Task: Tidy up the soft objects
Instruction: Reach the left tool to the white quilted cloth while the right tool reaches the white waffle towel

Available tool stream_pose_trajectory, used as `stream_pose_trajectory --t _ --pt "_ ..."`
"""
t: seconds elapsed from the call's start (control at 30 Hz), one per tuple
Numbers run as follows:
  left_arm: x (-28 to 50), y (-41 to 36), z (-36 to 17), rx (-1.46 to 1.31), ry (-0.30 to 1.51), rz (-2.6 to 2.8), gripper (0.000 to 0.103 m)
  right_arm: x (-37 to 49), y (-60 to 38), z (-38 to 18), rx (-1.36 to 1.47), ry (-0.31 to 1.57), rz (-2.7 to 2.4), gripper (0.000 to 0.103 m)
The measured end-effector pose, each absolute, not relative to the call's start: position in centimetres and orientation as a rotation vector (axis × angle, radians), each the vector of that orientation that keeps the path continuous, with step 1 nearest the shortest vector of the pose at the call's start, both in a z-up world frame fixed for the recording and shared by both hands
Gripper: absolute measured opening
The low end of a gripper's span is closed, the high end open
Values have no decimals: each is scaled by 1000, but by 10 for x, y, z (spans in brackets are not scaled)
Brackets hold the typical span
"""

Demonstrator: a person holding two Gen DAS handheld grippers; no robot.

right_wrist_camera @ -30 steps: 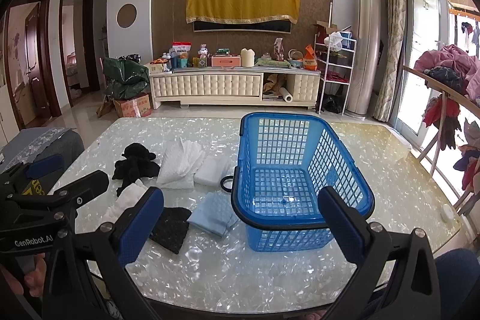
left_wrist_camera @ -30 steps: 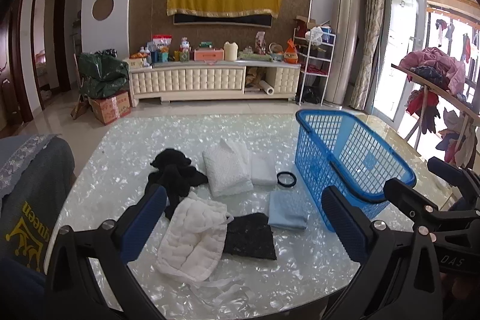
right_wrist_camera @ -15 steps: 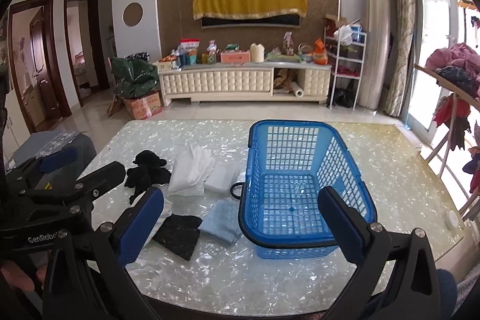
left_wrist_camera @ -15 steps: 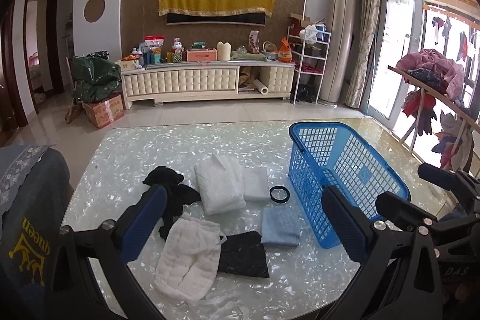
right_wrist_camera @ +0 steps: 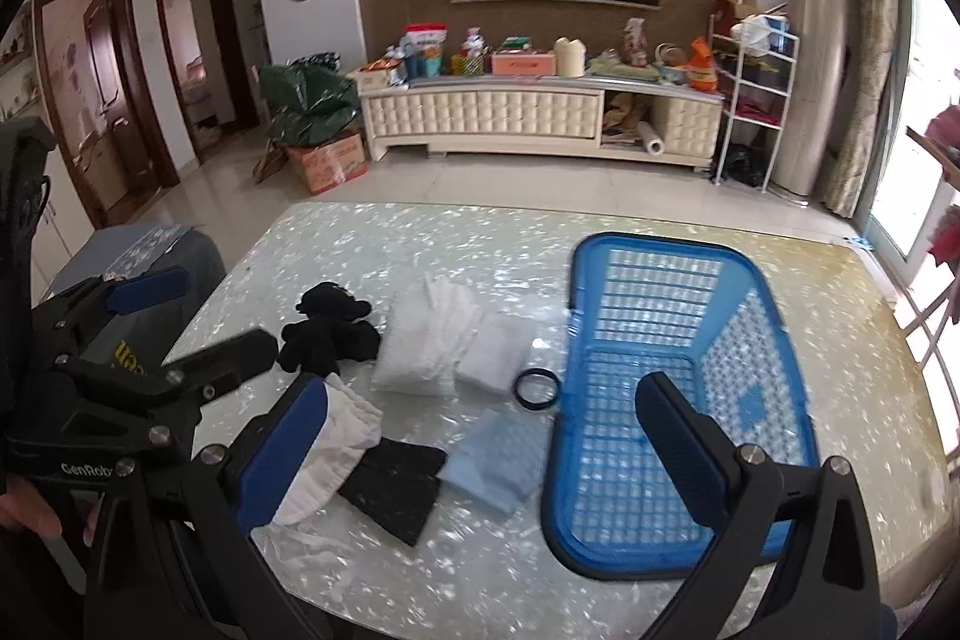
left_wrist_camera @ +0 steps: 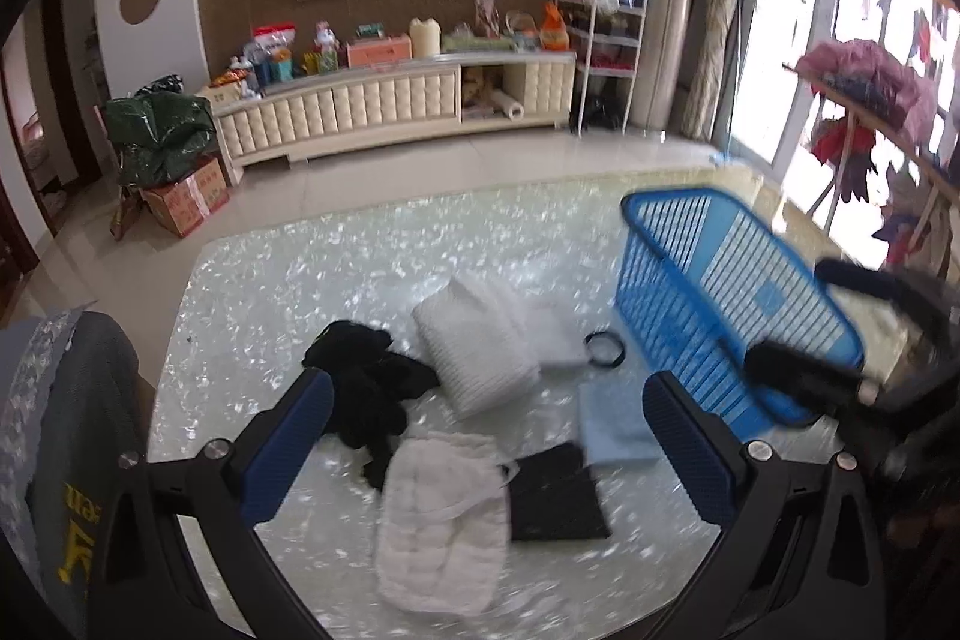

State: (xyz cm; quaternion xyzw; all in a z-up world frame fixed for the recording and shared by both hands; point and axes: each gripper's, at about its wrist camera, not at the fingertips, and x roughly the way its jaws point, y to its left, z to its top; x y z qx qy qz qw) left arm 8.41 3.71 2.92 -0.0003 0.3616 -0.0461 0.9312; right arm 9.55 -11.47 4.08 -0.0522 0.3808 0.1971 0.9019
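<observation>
On the pearly, shell-patterned tabletop (right_wrist_camera: 600, 232) you have every soft piece lying loose to the left of the empty blue plastic lattice basket (right_wrist_camera: 690, 400), so the step in hand looks like a first pick. Your left gripper (left_wrist_camera: 486, 436) and right gripper (right_wrist_camera: 480, 436) both hang above the near edge with jaws spread wide, pinching nothing.

Start with what lies nearest. The white quilted drawstring pouch (left_wrist_camera: 441, 514) sits between the left gripper's blue pads, touching the flat black lace cloth (left_wrist_camera: 555, 496) at its right edge. Come down on the pouch's middle, away from the lace, or you risk dragging both. The folded pale blue cloth (right_wrist_camera: 492, 460) lies just beside the basket wall and is probably the easier job for your right gripper; pinch the whole fold so it travels as one. Farther back lie the crumpled black fabric (left_wrist_camera: 366, 382), the folded white ribbed towel (left_wrist_camera: 474, 346) and the small folded white cloth (right_wrist_camera: 495, 352), with a black ring (right_wrist_camera: 536, 388) near the basket's corner.

Your right wrist view looks straight down into the basket and shows its floor bare; the left view catches only the side wall, blurred. The left view, in turn, shows the whole pouch and its loose drawstring, which the right gripper's pad half hides in the other.
</observation>
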Motion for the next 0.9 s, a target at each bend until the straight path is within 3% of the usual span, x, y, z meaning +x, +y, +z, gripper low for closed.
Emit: stream_pose_trajectory --t 0.9 --pt "117 123 -70 -102 1063 -143 103 162 -52 -13 -213 1077 447 103"
